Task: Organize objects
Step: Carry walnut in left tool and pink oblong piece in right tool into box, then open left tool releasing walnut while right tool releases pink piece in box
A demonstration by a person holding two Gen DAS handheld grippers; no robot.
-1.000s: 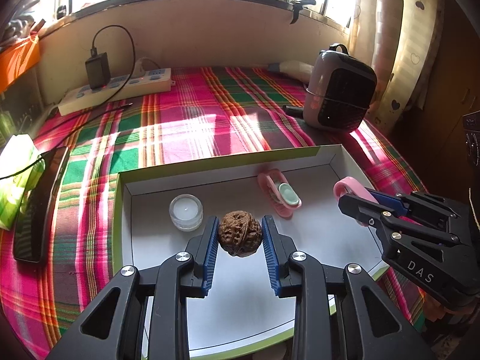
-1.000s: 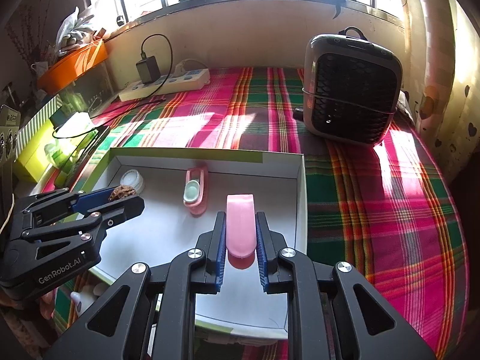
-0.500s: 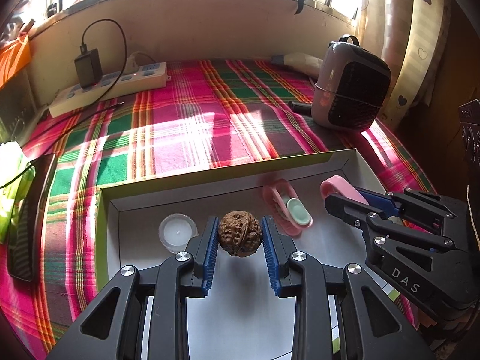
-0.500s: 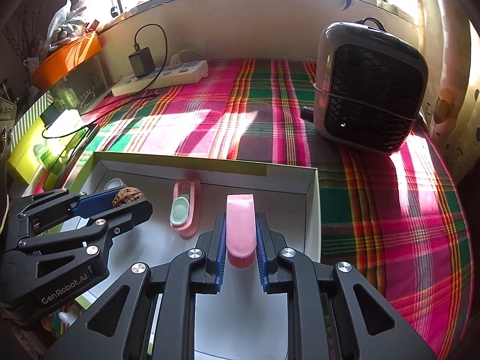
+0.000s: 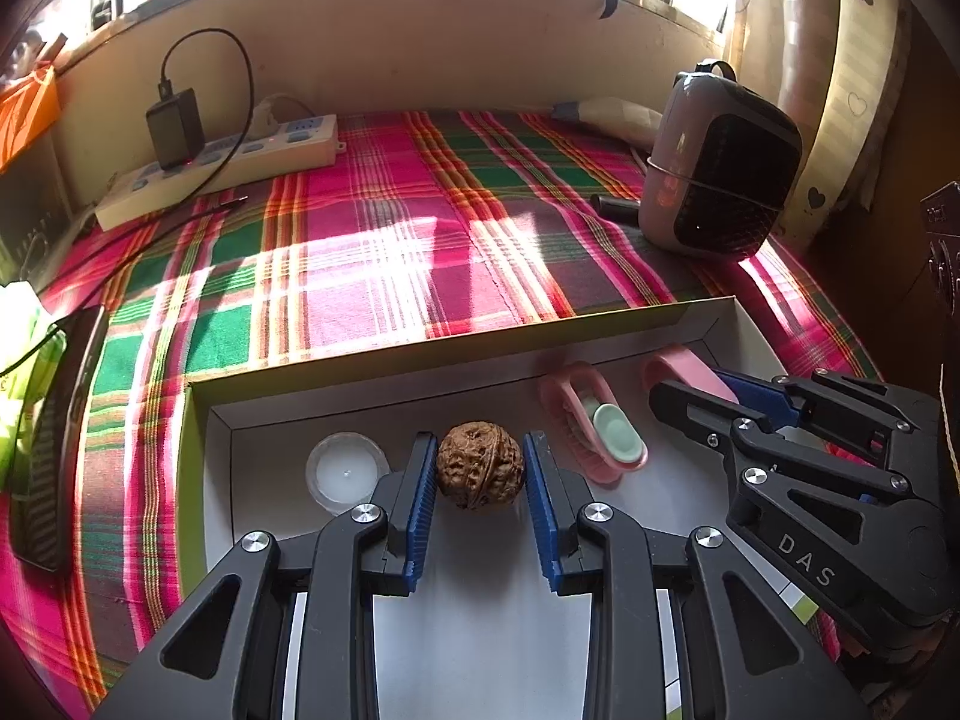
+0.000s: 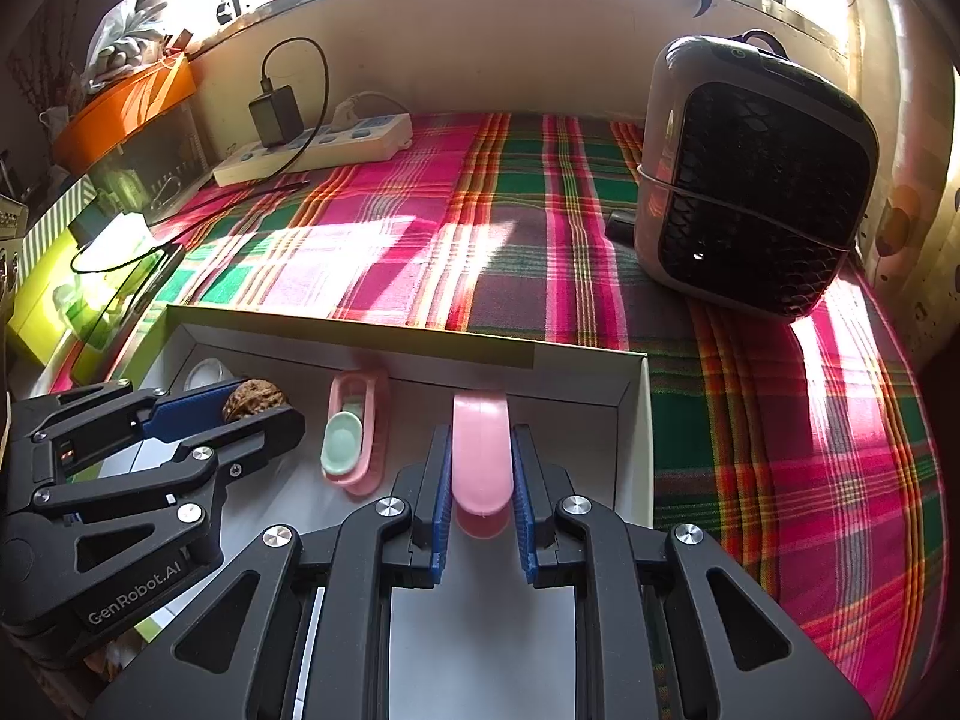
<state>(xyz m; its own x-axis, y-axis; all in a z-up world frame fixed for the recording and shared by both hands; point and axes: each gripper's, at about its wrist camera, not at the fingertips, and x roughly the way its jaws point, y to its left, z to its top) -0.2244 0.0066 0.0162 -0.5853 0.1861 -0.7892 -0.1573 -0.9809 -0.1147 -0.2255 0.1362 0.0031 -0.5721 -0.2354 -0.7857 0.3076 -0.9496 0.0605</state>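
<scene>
A plaid-covered bench (image 5: 384, 252) carries a shallow white box (image 5: 456, 354) at its near edge. Inside the box, a tealight candle (image 5: 345, 471) sits at the left and a pink brush with a green cap (image 5: 600, 426) lies right of centre; these two look already placed. The left tongs (image 5: 480, 471) pinch a walnut (image 5: 480, 473) over the box floor, between the candle and the brush. The right tongs (image 6: 480, 468) pinch a pink flat piece (image 6: 481, 450) by the box's right wall. Both items seem yet to be set down and released.
</scene>
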